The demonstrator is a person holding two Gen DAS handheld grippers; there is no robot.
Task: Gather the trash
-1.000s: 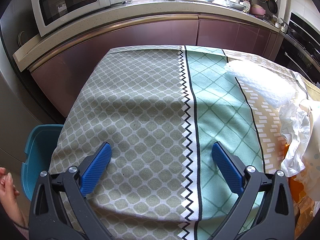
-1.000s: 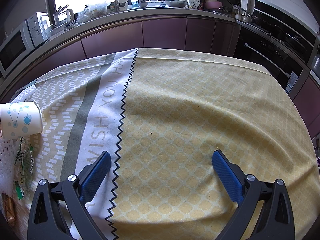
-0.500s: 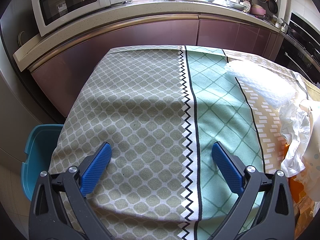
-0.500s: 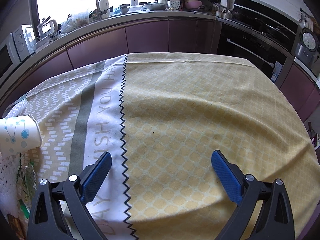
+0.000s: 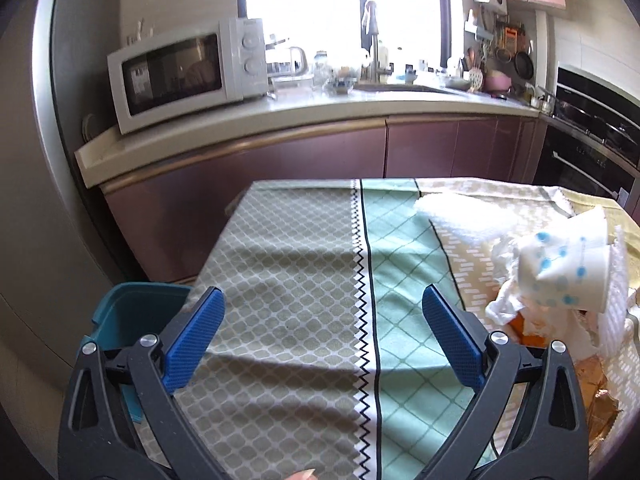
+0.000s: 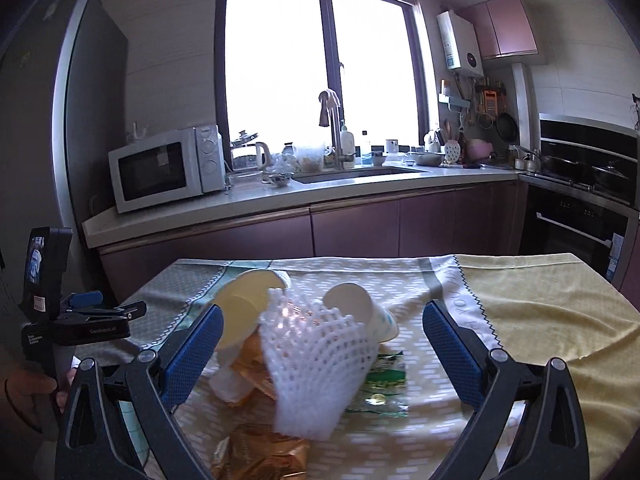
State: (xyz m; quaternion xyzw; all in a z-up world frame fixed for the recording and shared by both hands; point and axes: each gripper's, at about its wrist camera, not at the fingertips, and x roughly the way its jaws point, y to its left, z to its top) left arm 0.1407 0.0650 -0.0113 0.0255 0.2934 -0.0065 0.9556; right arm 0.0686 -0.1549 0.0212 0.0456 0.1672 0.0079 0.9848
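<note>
My left gripper (image 5: pixel 324 336) hovers open over the green side of the tablecloth, with nothing between its blue pads. The trash pile lies to its right: a blue-dotted paper cup (image 5: pixel 568 276) on its side, crumpled white tissue (image 5: pixel 502 308) and a white foam net (image 5: pixel 460 216). My right gripper (image 6: pixel 322 356) is open and faces the same pile. Between its fingers I see a white foam net (image 6: pixel 320 356), two tipped paper cups (image 6: pixel 244 304) (image 6: pixel 358 306), a green wrapper (image 6: pixel 384 380) and a gold wrapper (image 6: pixel 260 452). The pads touch none of it.
A teal bin (image 5: pixel 132 312) stands on the floor off the table's left edge. The left gripper's camera mount (image 6: pixel 44 276) and a hand (image 6: pixel 28 384) show at the right view's left. Counter, microwave (image 5: pixel 188 72) and oven (image 6: pixel 580 224) lie beyond the table.
Both views have tilted up and drawn back. The right gripper swung left from the bare yellow cloth to face the trash pile. The dotted cup has come into the left view.
</note>
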